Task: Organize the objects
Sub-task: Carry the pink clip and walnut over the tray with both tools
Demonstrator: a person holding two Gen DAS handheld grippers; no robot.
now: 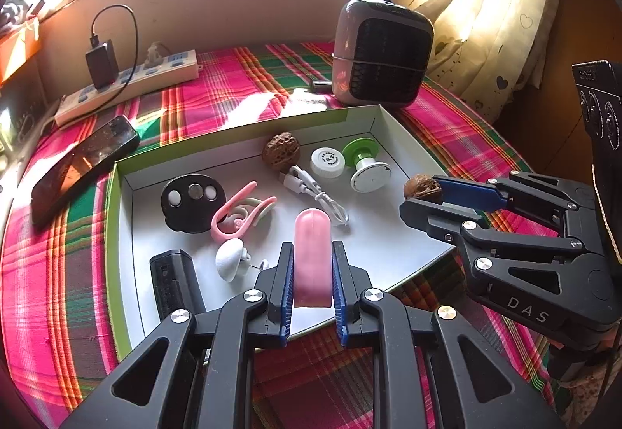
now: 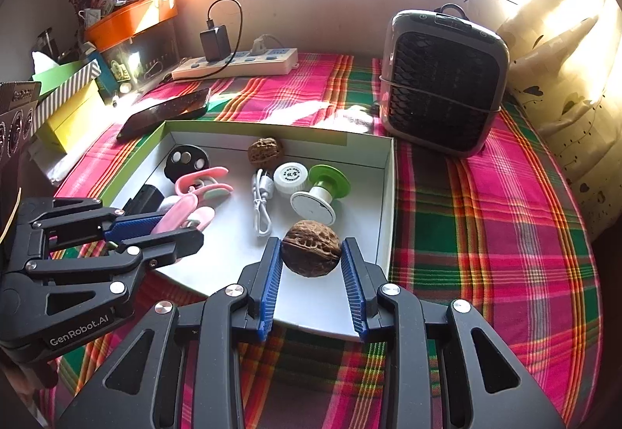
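Left gripper [image 1: 312,273] fingers clamp the pink case [image 1: 312,254]; right gripper [image 2: 311,265] fingers clamp a walnut [image 2: 311,253] — lower each onto bare tray [image 2: 233,246] floor before releasing.

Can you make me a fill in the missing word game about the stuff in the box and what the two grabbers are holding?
1. The left gripper is squeezing a long object whose color is ____.
2. The right gripper holds a brown, wrinkly ____.
3. Another walnut sits inside the white ____, by its far wall.
4. The phone lies outside the tray, on the plaid ____.

Missing words: pink; walnut; tray; cloth
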